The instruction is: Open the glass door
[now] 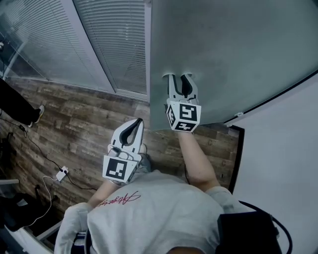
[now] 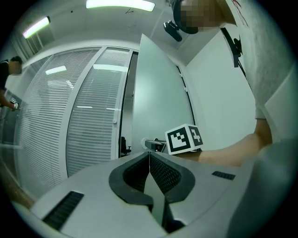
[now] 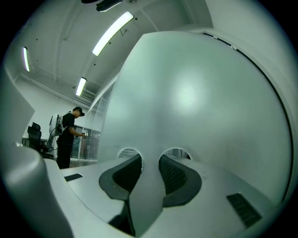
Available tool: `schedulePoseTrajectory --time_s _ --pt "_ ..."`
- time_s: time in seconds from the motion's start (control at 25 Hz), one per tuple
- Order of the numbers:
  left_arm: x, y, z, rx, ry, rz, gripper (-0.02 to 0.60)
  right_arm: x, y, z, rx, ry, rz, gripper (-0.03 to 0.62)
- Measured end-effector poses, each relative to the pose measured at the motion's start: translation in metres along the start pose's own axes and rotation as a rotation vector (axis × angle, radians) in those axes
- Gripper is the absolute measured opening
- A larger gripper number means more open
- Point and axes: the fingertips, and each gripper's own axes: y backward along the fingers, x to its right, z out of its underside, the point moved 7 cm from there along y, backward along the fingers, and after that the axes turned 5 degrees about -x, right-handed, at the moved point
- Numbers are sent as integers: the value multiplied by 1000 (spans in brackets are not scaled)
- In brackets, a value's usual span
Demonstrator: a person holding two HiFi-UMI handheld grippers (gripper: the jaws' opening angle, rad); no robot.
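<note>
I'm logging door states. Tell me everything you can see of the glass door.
The glass door is a tall, frosted, pale grey-green pane with no handle in view. It is hinged at the white wall on its right and stands ajar, its free left edge off the blind-covered partition. The right gripper, jaws open and empty, appears to press its tips on the pane; nothing else touches it.

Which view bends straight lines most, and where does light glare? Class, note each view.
Head view: dim, lines bow slightly. Left gripper view: strongest fisheye, blinds curve, ceiling light blown out. Right gripper view: soft sheen on the glass door, dark corners.
</note>
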Motion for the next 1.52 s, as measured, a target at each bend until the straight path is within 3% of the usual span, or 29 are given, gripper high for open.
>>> schedulePoseTrajectory --time_s 0.36,0.64,0.96,1.24,1.52 --pt "43 38 -2 24 15 -84 17 -2 50 0 9 4 -62 133" --pt "53 60 -9 37 1 -105 17 -11 86 -1 -1 10 -91 133" --pt "71 85 -14 53 -1 -62 17 -13 127 -4 -14 9 -104 133" --pt "86 123 0 -15 -38 41 17 -7 154 -6 -36 19 -106 134" --pt "105 145 1 -25 -16 130 17 -5 187 -6 -19 18 -94 135"
